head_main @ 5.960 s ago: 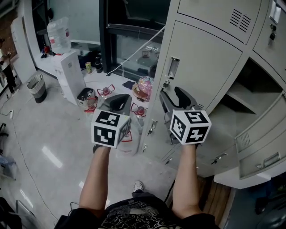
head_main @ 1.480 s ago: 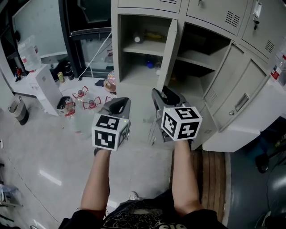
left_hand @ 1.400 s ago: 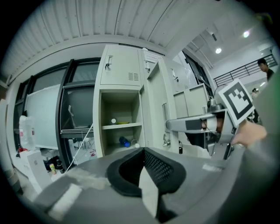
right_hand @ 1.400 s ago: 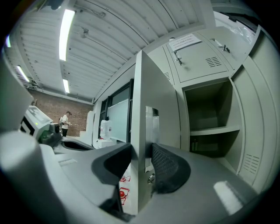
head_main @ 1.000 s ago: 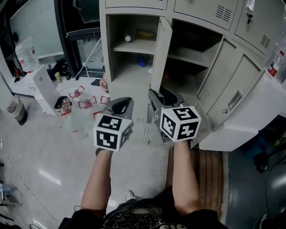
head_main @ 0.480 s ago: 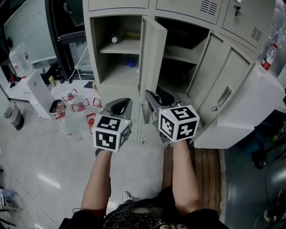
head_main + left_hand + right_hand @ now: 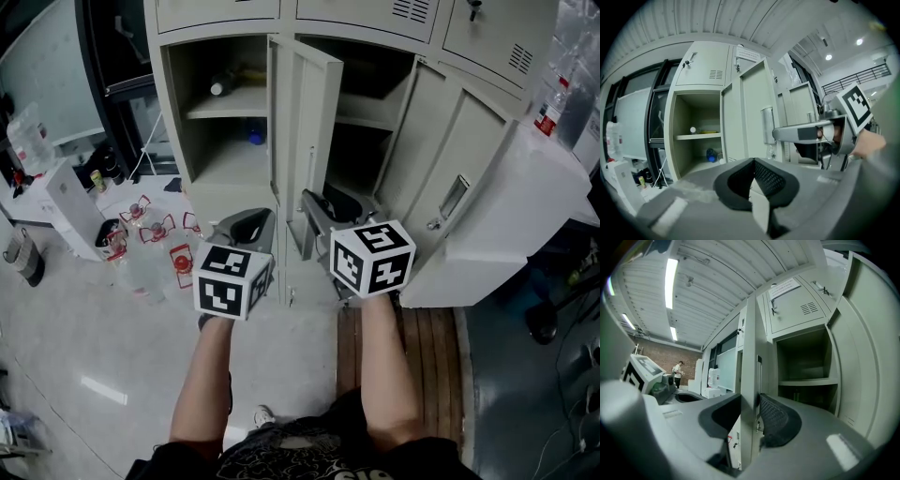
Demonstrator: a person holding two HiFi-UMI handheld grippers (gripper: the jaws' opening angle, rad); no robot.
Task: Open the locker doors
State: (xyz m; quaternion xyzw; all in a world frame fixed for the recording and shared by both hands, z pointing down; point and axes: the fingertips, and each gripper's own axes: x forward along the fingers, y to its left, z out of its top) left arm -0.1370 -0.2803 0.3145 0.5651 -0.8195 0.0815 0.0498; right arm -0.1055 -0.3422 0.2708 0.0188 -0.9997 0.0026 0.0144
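Observation:
The grey locker bank fills the top of the head view. Its middle door (image 7: 316,112) stands swung out, edge-on to me. My right gripper (image 7: 320,201) is shut on that door's free edge (image 7: 749,380). The edge sits between both pads, and the jaws have just closed a little further on it. My left gripper (image 7: 247,225) hangs shut and empty to the left, before the open left compartment (image 7: 220,131). In the left gripper view its pads (image 7: 761,176) meet, with the door (image 7: 754,108) and my right gripper (image 7: 806,133) beyond.
Two more doors (image 7: 450,178) stand open at the right. A bottle (image 7: 217,87) lies on the left shelf. Several water jugs (image 7: 141,244) and a white dispenser (image 7: 66,202) stand on the floor at the left. Wooden boards (image 7: 427,323) lie below the lockers. A person (image 7: 678,373) stands far off.
The right gripper has drawn the middle door further out, so it now stands edge-on. Both grippers moved along with it, and the lockers shifted left in the head view.

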